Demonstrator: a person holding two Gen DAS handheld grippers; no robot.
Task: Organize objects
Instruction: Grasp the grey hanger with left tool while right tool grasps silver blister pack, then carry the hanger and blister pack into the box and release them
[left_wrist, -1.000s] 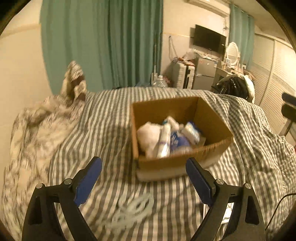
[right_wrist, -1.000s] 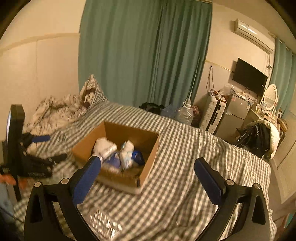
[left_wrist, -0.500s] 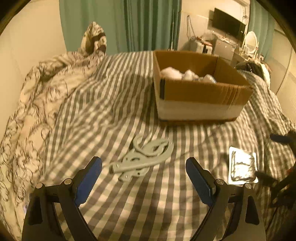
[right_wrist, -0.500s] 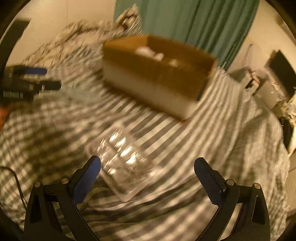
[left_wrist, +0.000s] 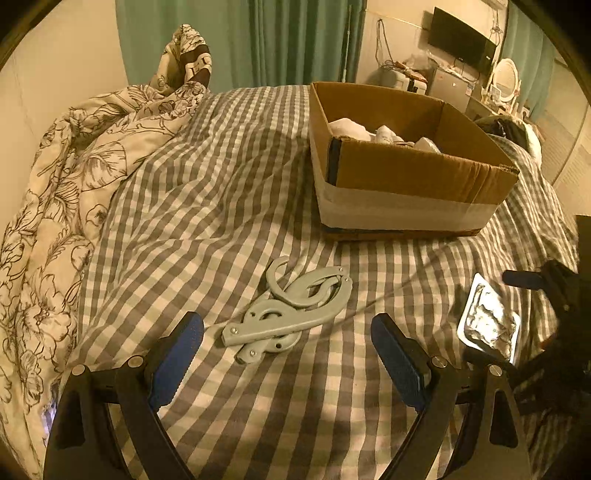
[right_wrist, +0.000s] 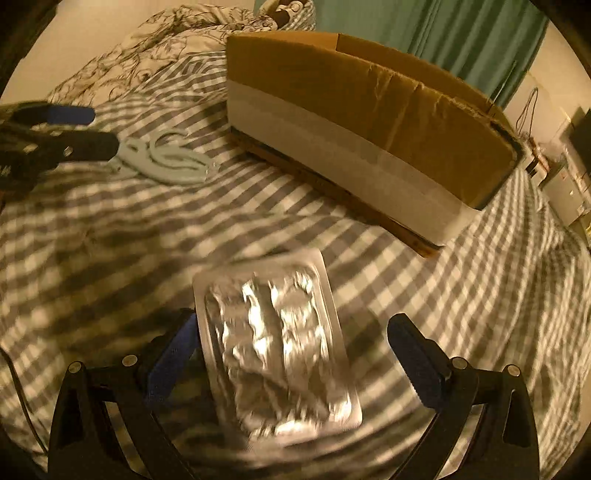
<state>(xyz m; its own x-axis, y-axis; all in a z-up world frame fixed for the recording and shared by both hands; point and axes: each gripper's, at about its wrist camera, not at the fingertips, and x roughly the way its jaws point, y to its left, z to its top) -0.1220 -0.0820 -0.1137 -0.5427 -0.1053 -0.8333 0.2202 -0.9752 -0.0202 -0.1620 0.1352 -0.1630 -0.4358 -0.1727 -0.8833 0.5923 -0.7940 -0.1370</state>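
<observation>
A pale green folding hanger (left_wrist: 291, 308) lies on the checked bedsheet just ahead of my open left gripper (left_wrist: 286, 360); it also shows in the right wrist view (right_wrist: 168, 157). A silver foil blister pack (right_wrist: 275, 341) lies between the spread fingers of my open right gripper (right_wrist: 295, 358); it also shows in the left wrist view (left_wrist: 487, 323). A cardboard box (left_wrist: 402, 177) holding several white items stands behind both.
A floral duvet (left_wrist: 70, 177) is bunched along the left side of the bed. Green curtains (left_wrist: 295, 40) hang behind. A TV (left_wrist: 461, 38), mirror and cluttered furniture stand at the far right. The right gripper appears in the left wrist view (left_wrist: 546, 295).
Both grippers have dropped low to the bed. The left has closed in on the hanger. The right has moved forward so the blister pack lies between its fingers.
</observation>
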